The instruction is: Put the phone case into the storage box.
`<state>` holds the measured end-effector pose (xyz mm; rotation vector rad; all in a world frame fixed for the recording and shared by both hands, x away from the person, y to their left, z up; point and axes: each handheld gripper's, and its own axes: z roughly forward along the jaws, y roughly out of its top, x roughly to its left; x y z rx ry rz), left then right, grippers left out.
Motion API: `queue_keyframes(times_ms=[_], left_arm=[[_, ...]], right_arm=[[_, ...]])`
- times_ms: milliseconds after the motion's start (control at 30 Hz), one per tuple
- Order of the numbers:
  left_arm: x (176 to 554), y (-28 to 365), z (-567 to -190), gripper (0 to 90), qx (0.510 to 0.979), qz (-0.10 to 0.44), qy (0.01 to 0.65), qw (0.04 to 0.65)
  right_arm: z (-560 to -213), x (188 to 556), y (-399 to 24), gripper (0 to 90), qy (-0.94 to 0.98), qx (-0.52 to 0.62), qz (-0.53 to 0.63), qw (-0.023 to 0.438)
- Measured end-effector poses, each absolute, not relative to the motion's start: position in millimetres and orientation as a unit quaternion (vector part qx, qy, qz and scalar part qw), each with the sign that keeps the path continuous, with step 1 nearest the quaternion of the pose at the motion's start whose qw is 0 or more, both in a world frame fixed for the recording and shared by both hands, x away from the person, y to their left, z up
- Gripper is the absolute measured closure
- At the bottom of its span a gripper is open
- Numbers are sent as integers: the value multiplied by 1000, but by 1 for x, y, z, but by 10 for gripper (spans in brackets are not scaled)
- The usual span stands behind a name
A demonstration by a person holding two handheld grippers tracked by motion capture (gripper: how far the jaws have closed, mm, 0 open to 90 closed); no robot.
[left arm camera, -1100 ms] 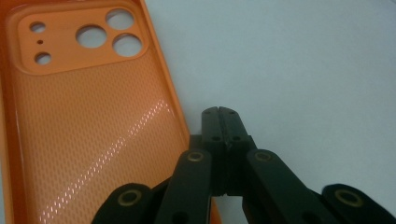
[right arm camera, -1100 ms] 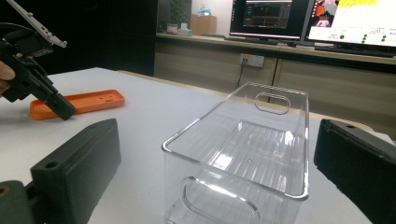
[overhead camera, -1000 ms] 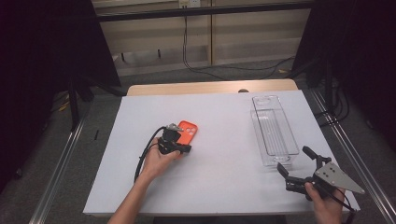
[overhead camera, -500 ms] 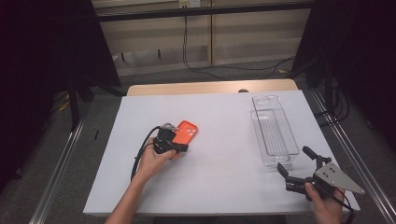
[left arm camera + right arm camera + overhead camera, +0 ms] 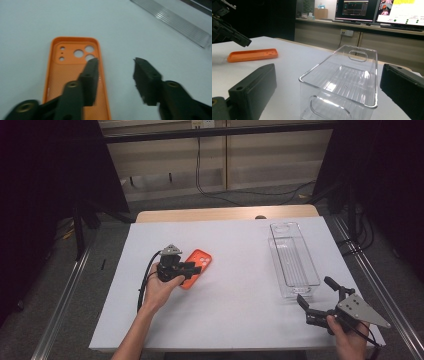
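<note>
1. Seemingly just let go, an orange phone case (image 5: 196, 268) lies flat on the white tabletop (image 5: 235, 320), open side up; the left hand-held gripper (image 5: 192, 268) hangs over its nearer part, jaws having just been opening, now partly apart with nothing pressed between them; in the left gripper view one jaw overlaps the orange phone case (image 5: 75, 75) and the other stands over bare tabletop (image 5: 150, 32).

2. Placement reads as deliberate; the case sits left of centre, well apart from the clear plastic bin (image 5: 292, 260) at the right, so a carry across may be the work in hand, though that is a judgement.

3. Long axis of the case runs away from the person, tilted a little to the right in the high view; the camera cut-outs (image 5: 82, 53) mark the far end, the plain end lying nearest the left hand (image 5: 160, 290).

4. Near the front right corner, the right hand-held gripper (image 5: 317, 297) waits with jaws wide and empty, aimed at the near end of the bin; in the right gripper view the clear plastic bin (image 5: 342, 75) stands between the spread jaws without contact, its long axis also running away from the person.
</note>
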<state>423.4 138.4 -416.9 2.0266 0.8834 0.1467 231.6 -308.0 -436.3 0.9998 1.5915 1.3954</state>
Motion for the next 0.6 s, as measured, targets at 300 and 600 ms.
queue_keyframes(times_ms=[300,600], left_arm=[[424,140,-409,83,810,74,352,463],[429,151,-412,54,826,118,365,413]], right_arm=[[-437,232,-308,3,628,391,549,389],[-437,232,-307,3,628,391,549,388]])
